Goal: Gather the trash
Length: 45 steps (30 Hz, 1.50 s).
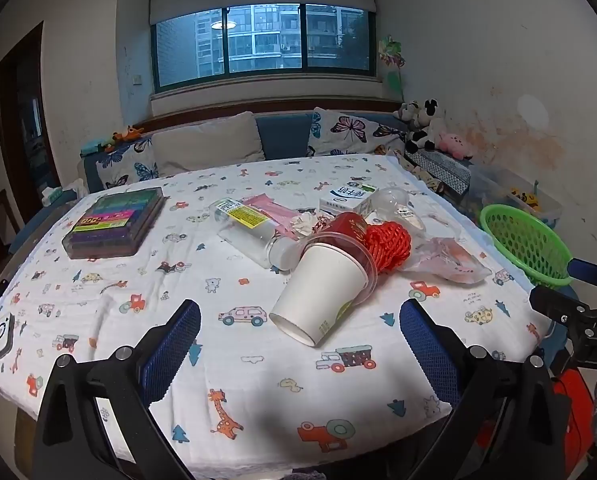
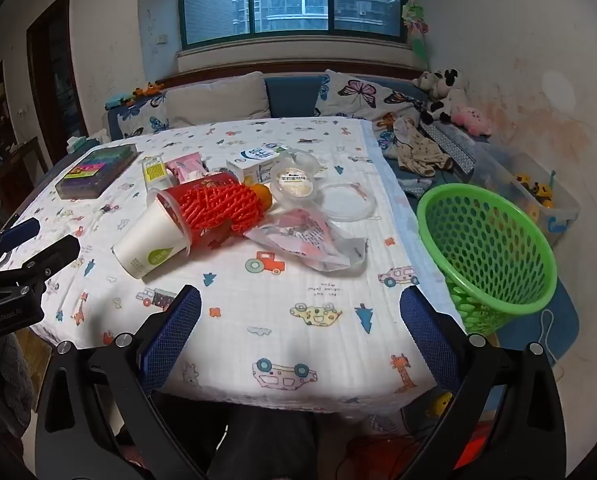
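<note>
A heap of trash lies mid-table: a white paper cup on its side, a red net bag, a clear plastic bottle, a crumpled plastic wrapper, a small carton and clear plastic lids. A green mesh basket stands off the table's right edge. My left gripper is open and empty just in front of the cup. My right gripper is open and empty over the front of the table.
A cartoon-print cloth covers the table. A flat box of coloured pens lies at the far left. A sofa with cushions and plush toys runs behind the table.
</note>
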Available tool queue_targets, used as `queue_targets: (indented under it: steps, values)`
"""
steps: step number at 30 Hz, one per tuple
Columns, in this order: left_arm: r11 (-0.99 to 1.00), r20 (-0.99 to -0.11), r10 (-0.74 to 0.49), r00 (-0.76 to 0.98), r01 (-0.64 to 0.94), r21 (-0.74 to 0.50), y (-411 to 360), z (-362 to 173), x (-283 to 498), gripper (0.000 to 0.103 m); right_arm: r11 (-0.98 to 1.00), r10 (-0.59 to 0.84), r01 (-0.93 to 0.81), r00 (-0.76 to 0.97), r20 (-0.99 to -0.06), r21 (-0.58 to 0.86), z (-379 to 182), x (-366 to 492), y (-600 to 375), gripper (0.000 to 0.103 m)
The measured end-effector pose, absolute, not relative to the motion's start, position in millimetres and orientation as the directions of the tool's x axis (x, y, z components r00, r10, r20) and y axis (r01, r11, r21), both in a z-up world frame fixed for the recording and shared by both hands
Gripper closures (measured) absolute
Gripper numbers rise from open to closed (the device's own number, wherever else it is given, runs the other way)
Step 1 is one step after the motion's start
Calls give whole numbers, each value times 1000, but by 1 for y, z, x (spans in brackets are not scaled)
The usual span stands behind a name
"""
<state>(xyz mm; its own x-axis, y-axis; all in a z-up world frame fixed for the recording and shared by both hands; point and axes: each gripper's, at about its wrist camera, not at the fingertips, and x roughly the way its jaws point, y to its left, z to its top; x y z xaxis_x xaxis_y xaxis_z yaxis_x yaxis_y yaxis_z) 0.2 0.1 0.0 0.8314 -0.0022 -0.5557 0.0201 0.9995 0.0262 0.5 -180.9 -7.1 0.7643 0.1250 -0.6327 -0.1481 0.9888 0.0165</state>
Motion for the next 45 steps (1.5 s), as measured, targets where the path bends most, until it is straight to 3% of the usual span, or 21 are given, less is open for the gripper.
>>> queue_targets:
  steps: [45]
  values:
    - [999,-561,15,828,6,36,5,-4,5,6,989,125,-147,755,-644,19,-12,5,-183,5]
